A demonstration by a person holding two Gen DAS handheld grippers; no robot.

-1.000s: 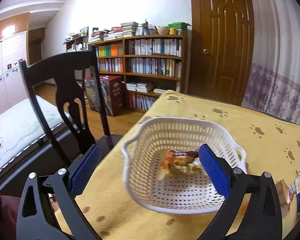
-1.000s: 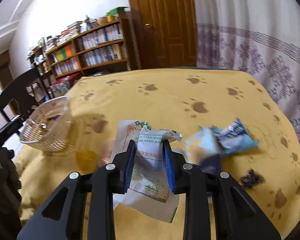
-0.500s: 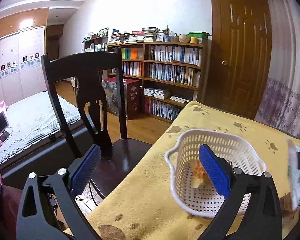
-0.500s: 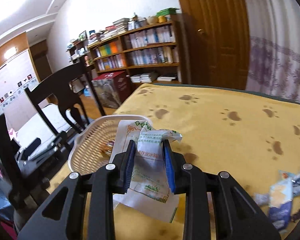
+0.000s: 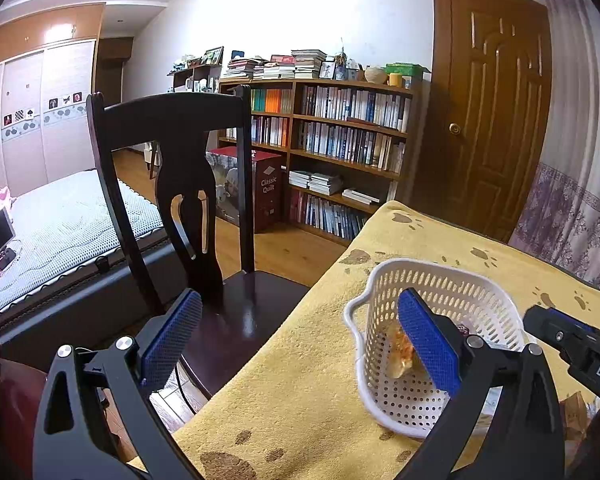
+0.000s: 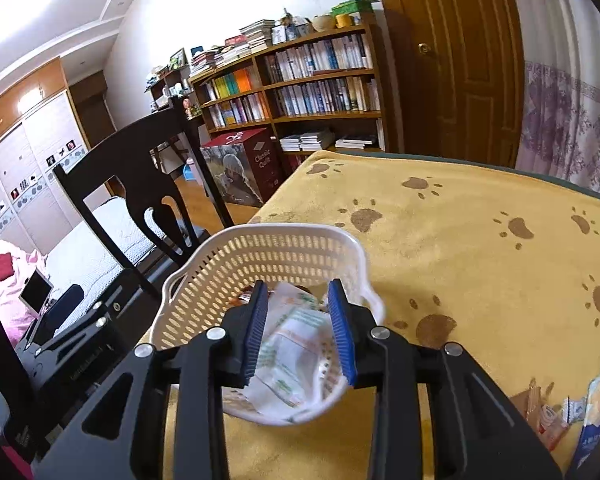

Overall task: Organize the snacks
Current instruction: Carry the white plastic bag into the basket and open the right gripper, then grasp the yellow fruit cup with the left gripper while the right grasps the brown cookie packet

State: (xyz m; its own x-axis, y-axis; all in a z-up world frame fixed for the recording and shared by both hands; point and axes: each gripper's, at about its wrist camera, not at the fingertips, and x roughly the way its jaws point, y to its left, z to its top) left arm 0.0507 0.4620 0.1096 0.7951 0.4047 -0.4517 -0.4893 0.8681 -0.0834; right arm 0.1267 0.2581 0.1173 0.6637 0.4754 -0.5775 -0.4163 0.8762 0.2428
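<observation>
Jaws of right gripper (image 6: 300,330) parted over basket (image 6: 204,280) (packet (image 6: 296,348) loose); left gripper (image 5: 300,344) wide.

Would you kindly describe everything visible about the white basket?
The basket looks like white plastic, with walls and floor perforated all over, a smooth rolled rim and a small handle loop at one end. It stands upright on the yellow paw-print cloth near the table edge by the chair. It holds an orange snack and a white-and-green packet, over which the right gripper is open.

Home bedroom: bed (image 5: 72,216), crowded bookshelf (image 5: 340,136), wardrobe (image 5: 32,120), wooden door (image 5: 488,108).
</observation>
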